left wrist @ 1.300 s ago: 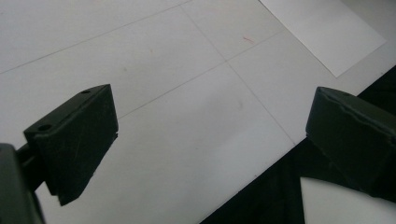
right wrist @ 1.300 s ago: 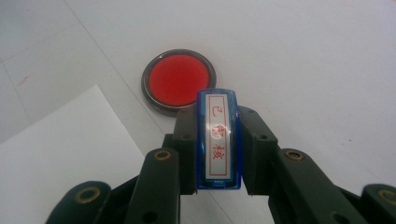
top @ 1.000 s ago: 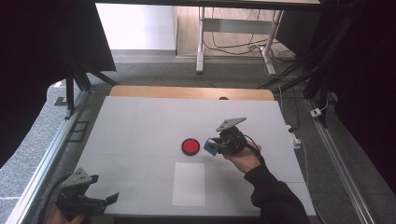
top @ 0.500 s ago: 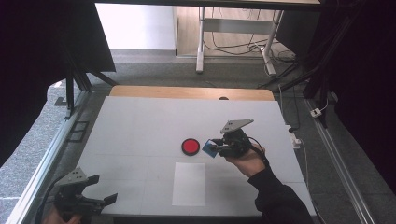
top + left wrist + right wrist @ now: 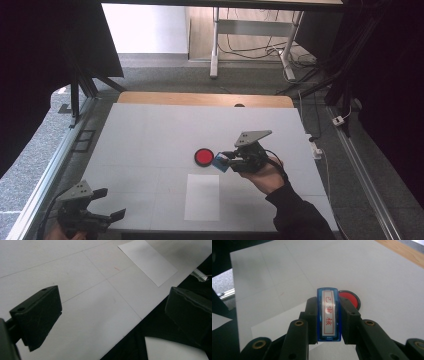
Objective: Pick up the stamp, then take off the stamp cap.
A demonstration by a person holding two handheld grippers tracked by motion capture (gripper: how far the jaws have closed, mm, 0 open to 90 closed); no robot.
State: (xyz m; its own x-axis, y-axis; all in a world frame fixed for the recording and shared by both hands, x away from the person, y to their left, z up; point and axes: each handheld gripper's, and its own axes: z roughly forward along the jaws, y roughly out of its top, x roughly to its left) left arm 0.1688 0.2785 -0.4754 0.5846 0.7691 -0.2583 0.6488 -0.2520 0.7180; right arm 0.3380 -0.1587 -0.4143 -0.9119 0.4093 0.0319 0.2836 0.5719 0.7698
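Note:
My right gripper (image 5: 226,161) is shut on a blue stamp (image 5: 329,315) with a white label and red characters; the jaws press on its two long sides. In the high view the blue stamp (image 5: 220,162) hangs a little above the table, just right of a round red ink pad (image 5: 203,156). The red ink pad (image 5: 349,298) shows behind the stamp in the right gripper view. A white sheet of paper (image 5: 202,196) lies in front of the pad. My left gripper (image 5: 107,204) stands open at the table's front left corner, with nothing between its jaws.
The white table (image 5: 150,130) has a wooden strip (image 5: 205,99) along its far edge. The paper (image 5: 147,261) lies near the front edge in the left gripper view. Metal rails (image 5: 55,165) flank the table, and cables (image 5: 320,145) trail at the right.
My right gripper has moved back toward the person and risen a little with the stamp, away from over the ink pad. The left gripper has stayed in place.

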